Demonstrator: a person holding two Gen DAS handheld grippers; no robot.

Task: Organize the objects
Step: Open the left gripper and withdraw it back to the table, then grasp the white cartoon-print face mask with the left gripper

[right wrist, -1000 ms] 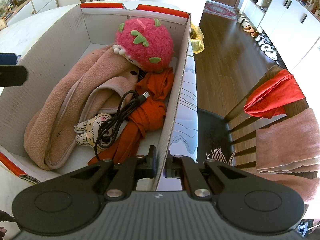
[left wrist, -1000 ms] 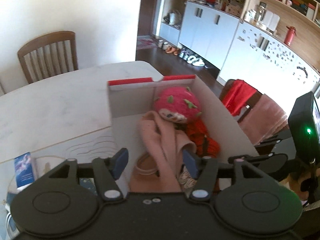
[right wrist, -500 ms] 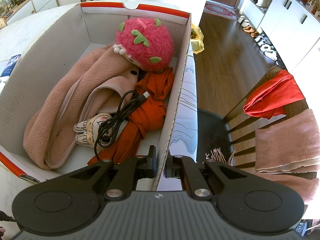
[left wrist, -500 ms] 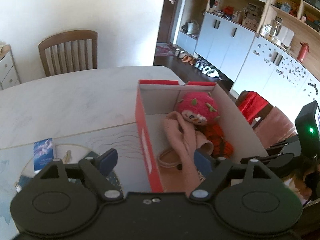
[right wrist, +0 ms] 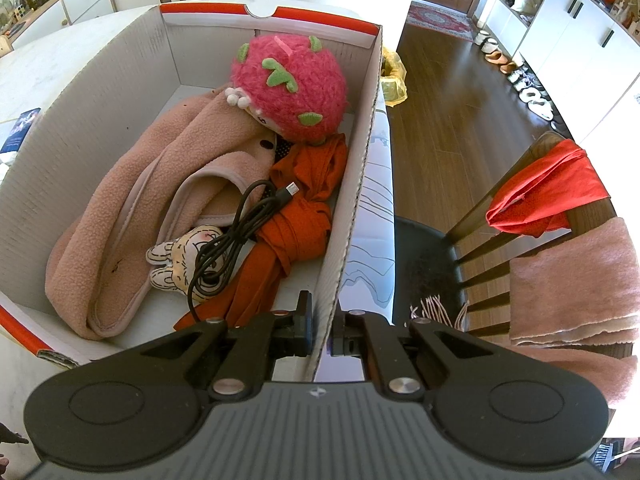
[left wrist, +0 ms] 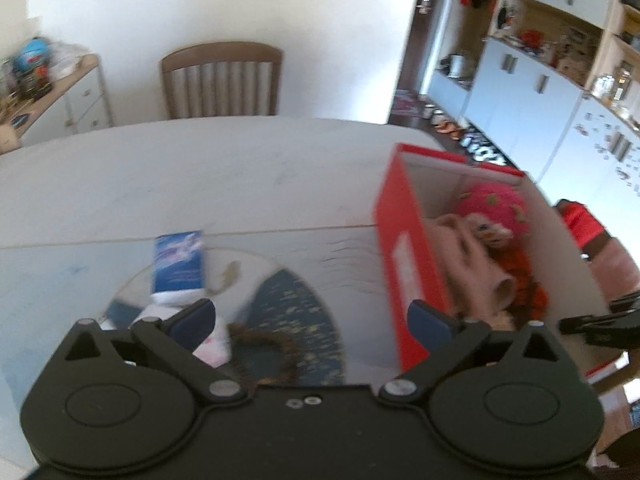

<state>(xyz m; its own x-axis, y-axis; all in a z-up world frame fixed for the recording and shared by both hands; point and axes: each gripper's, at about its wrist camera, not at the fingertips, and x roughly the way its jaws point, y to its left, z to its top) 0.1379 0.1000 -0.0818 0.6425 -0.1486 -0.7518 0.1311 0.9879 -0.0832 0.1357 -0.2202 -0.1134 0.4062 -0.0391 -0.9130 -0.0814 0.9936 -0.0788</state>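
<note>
Your right gripper (right wrist: 320, 320) was pinching the near right wall of the one cardboard box (right wrist: 120, 64), one finger inside, one outside, pressed tight on the wall. Ahead of it, inside the box, I counted five things: one pink dragon-fruit plush (right wrist: 290, 84) at the far end, one pink fleece (right wrist: 160, 184) along the left side, one orange cloth (right wrist: 304, 216) just ahead of the fingers, one black cable (right wrist: 236, 236) lying across the cloth and fleece, and one small cartoon plush (right wrist: 184, 264) under the cable. Your left gripper (left wrist: 312, 316) was empty, jaws opening wide with nothing between them, over the table (left wrist: 160, 176) with the box off to its right. Just ahead of its left finger were one blue packet (left wrist: 178, 260) and one white-and-pink item (left wrist: 212, 344), too blurred to identify. One brownish ring-like thing (left wrist: 264, 344) lay between the fingers, below them.
</note>
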